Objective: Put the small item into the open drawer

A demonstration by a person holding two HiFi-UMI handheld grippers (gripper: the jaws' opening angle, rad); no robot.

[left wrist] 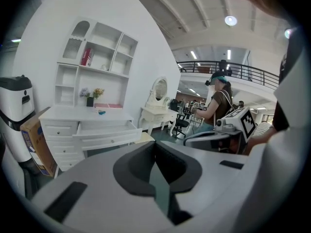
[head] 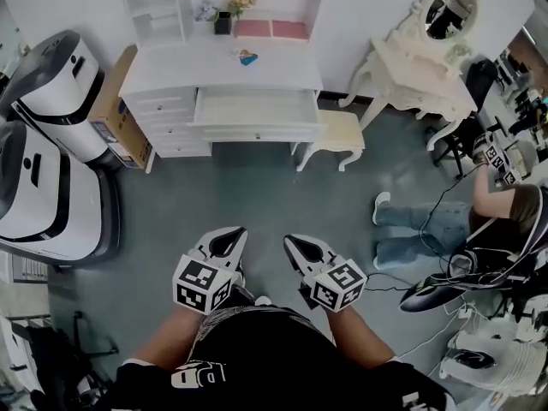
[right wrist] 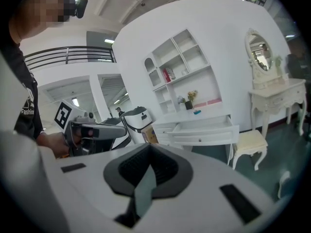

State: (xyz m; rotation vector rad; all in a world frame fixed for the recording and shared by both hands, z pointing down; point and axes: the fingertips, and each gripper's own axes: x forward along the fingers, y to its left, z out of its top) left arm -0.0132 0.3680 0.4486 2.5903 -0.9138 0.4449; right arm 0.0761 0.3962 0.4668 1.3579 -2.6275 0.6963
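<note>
Evidently the task is at its first step, the approach: nothing is picked up yet. The small item (head: pixel 247 56), a blue and orange thing, lies on the white tabletop (head: pixel 171 74) at the far side of the scene, a little behind the open drawer (head: pixel 257 108) and near its middle. The drawer is pulled out toward the person and looks empty inside.

Both tools are held low, near the body and well apart from the desk, with bare floor (head: pixel 248 191) between. The left gripper (head: pixel 232 234) has its fingers (left wrist: pixel 133 169) pressed together with nothing between them. The right gripper (head: pixel 294 243) shows the same: fingers (right wrist: pixel 125 171) closed on each other, empty. Both point toward the desk.

I judge that the next move calls for walking nearer until the tabletop is within reach. One gripper must then spread its fingers before it comes over the item and lower them around it. The item is small, so the fingers must come down close to the surface. After that only a short carry toward the near side is needed, because the drawer is just in front of the item. A stool (head: pixel 338 134) stands right of the drawer, so the approach is better kept to the middle.
</note>
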